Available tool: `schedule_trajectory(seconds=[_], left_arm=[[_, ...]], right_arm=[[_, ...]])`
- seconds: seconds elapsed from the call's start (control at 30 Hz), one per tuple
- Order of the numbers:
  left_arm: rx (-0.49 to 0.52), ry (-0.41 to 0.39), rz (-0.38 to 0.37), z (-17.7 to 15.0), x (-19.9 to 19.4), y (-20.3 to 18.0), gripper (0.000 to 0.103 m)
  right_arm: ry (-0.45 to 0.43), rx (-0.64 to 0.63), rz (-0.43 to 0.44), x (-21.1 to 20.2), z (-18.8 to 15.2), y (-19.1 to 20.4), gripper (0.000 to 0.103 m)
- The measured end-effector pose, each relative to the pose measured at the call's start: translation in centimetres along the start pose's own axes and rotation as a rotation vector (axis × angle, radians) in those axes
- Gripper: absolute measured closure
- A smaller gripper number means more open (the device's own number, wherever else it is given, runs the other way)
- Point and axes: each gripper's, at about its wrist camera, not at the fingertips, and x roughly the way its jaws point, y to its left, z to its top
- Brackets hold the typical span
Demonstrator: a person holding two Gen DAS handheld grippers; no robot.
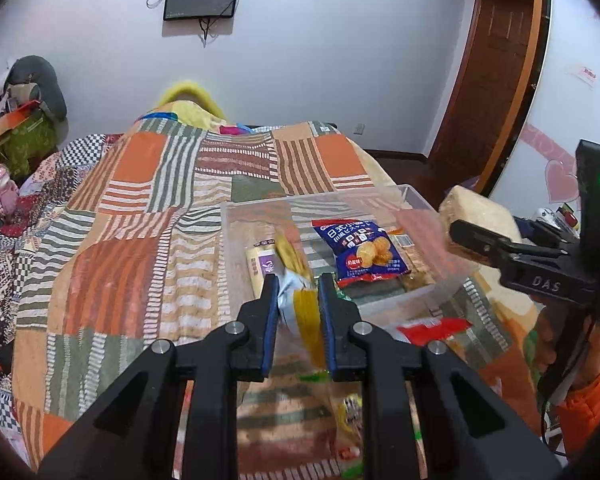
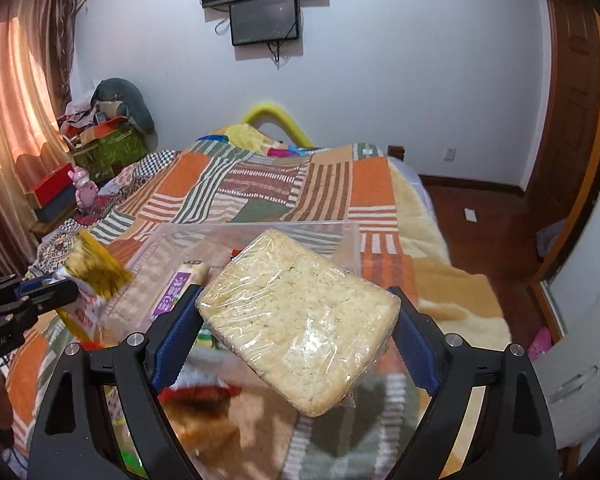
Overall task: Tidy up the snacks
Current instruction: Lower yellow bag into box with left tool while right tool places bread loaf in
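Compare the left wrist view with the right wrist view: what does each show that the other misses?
Left wrist only: the blue cracker packet lying in the clear bin.
Right wrist only: the curtains and the wrapped cake's whole top face between the right gripper pads.
Both: the patchwork blanket, the bin, the left gripper pinching a yellow packet.

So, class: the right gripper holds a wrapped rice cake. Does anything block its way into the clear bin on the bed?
Nothing visible does. The right gripper holds the wrapped rice cake in the air just short of the clear bin, whose top is open. The blue biscuit packet already lies inside, with bare floor beside it.
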Motion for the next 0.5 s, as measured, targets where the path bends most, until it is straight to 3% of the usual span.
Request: schedule_trajectory(seconds=[0.23, 0.5], left_arm=[[-0.007, 0.011, 0.016, 0.6, 2.6, 0.6, 0.087], [0.010, 0.066, 0.062, 0.3, 5.8, 1.0, 0.086]], right_arm=[[0.076, -0.001, -0.003, 3.3, -0.3, 0.1, 0.016], [0.117, -0.024, 0.008, 4.0, -0.8, 0.0, 0.016]])
